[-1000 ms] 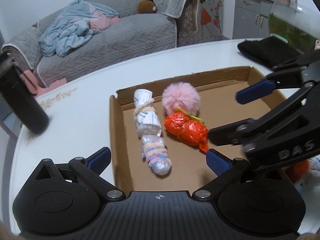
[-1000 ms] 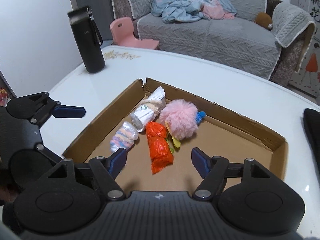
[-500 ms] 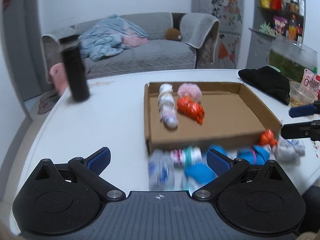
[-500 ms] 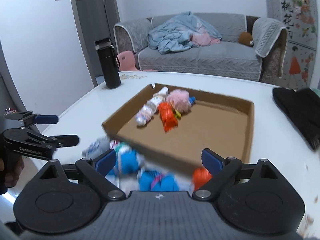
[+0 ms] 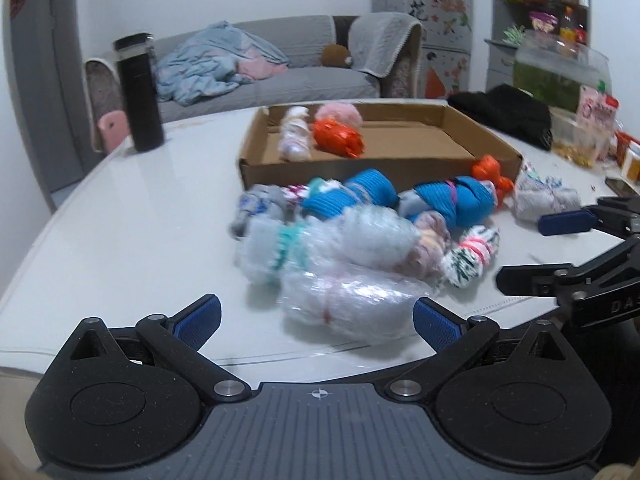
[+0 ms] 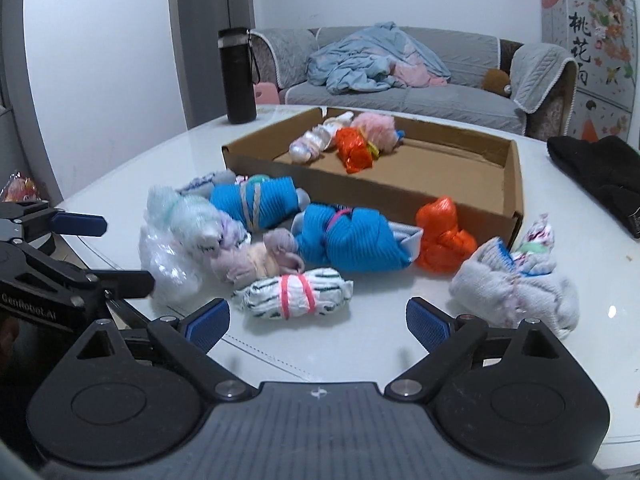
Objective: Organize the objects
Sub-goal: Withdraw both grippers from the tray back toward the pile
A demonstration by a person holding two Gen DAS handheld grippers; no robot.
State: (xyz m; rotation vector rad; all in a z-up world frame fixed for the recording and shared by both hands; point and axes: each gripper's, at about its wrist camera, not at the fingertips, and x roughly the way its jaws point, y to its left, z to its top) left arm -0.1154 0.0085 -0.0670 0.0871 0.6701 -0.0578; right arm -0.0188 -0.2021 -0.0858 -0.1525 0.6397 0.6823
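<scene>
1. My left claw [image 5: 316, 322] is wide apart and holds nothing. It hangs low over the white tabletop [image 5: 140, 216], near a clear plastic bundle [image 5: 348, 304].
2. My right claw [image 6: 318, 320] is wide apart too, and empty. A striped roll with pink bands [image 6: 294, 294] lies just ahead of it.
3. Two blue rolls [image 6: 348, 238] and an orange bag [image 6: 442, 236] lie in front of the cardboard box [image 6: 400, 196].
4. Inside the box sit a pink puff [image 6: 376, 128] and another orange bundle [image 6: 352, 152].
</scene>
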